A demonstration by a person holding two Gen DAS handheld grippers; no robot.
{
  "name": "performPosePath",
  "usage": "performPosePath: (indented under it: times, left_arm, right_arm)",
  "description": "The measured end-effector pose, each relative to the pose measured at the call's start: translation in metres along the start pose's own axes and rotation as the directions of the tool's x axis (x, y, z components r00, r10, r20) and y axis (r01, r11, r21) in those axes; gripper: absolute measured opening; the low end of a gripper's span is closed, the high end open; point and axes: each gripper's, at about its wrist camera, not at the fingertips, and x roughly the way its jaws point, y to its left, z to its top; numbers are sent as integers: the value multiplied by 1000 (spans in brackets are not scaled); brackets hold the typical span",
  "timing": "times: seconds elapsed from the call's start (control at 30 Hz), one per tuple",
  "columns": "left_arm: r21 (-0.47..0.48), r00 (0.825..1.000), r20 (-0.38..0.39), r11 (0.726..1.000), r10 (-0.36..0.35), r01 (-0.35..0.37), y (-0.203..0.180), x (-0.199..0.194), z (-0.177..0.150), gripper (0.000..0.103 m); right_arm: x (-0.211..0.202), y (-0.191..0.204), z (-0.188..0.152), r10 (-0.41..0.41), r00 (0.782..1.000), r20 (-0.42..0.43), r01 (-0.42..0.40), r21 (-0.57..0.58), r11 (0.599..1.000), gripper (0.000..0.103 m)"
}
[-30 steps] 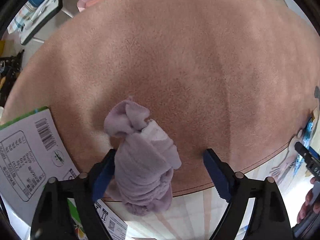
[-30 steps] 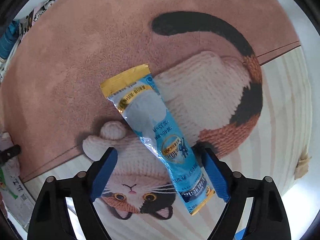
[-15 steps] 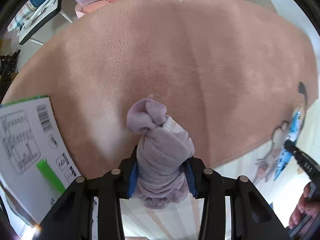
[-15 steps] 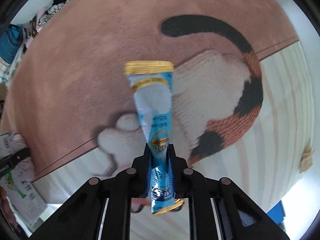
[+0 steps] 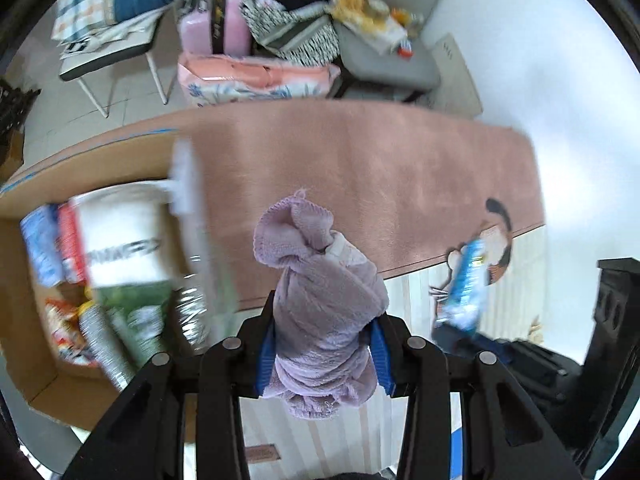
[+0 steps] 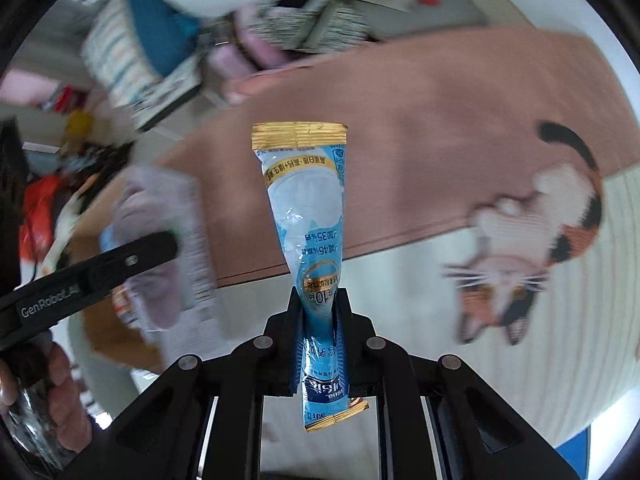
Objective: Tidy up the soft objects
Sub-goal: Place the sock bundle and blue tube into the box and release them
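Left wrist view: the left gripper (image 5: 323, 350) is clamping down on a bundled lilac cloth (image 5: 320, 300), blue pads pressing both sides of the bundle, jaws closed only as far as the fabric lets them. The cloth is sticking up from the jaws toward 12 o'clock, knotted top leaning slightly to 11, lower end hanging below the pads. It's hanging clear above the pink rug (image 5: 380, 172), not touching it. At 9 o'clock an open cardboard box (image 5: 24, 312) is sitting w/ blurred packs & bottles inside; contents too smeared to name. At 3 o'clock the blue sachet (image 5: 466, 280) is showing small, over the cat print on the rug edge. At 12 o'clock, beyond the rug, a chair (image 5: 108, 52) w/ folded fabrics & a pile of bags are standing on the tiled floor.

Right wrist view: the right gripper (image 6: 320, 320) is pinching the blue sachet (image 6: 308, 216) at its lower third, jaws almost fully together w/ just the thin pack between them. The sachet is pointing up to 12 o'clock, gold seal on top, its short gold-edged tail dangling below the jaws. It's held in the air over the rug (image 6: 420, 128) border. The calico cat print (image 6: 532, 236) is lying at 3 o'clock. At 9 o'clock the left gripper (image 6: 92, 268) & the lilac cloth (image 6: 160, 220) are appearing blurred, just beside the box.
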Motion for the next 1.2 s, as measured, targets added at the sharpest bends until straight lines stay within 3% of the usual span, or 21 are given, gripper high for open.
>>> performPosePath:
  times: [0.1, 0.2, 0.4, 0.6, 0.8, 0.9, 0.97, 1.03, 1.07, 1.1, 1.13, 1.2]
  left_arm:
    - [-31, 998, 55, 1000, 5, -3, 44, -45, -17, 37]
    - [-74, 994, 95, 996, 58, -51, 95, -77, -27, 37]
    - [-190, 982, 79, 969, 173, -155, 198, -88, -45, 37]
    - [-270, 976, -26, 938, 217, -216, 281, -55, -44, 37]
    - [-266, 969, -99, 932, 227, -246, 310, -25, -34, 37]
    - [-262, 966, -155, 934, 208, -243, 314, -3, -27, 42]
    - [-301, 975, -142, 931, 171, -207, 319, -1, -28, 49]
    - [-296, 976, -126, 932, 180, -210, 319, -2, -28, 56]
    - [-284, 974, -121, 933, 194, -221, 317, -3, -28, 59]
    - [-274, 973, -116, 935, 200, -225, 316, -4, -27, 59]
    - [-266, 972, -113, 936, 208, -231, 313, -5, -28, 59]
    - [-258, 971, -111, 937, 214, -236, 310, -6, -28, 59]
  right_arm:
    - [5, 64, -12, 29, 1000, 6, -29, -64, 998, 14]
    - [12, 127, -19, 30, 1000, 6, -29, -119, 992, 14]
    - [44, 214, -20, -29, 1000, 3, 29, -142, 989, 14]
    - [83, 243, -16, -137, 991, 1, 135, -141, 981, 14]
    - [123, 238, -4, -217, 976, -30, 210, -145, 967, 15]
    - [135, 237, 2, -253, 966, -55, 243, -148, 959, 15]
    - [142, 234, 5, -253, 965, -75, 241, -144, 960, 17]
    - [145, 236, 6, -274, 958, -82, 260, -154, 953, 22]
    - [145, 237, 6, -285, 955, -78, 270, -160, 949, 35]
    - [144, 238, 6, -289, 955, -72, 274, -168, 947, 56]
    - [144, 239, 6, -287, 955, -68, 272, -174, 946, 64]
    - [141, 240, 6, -289, 955, -64, 274, -174, 946, 69]
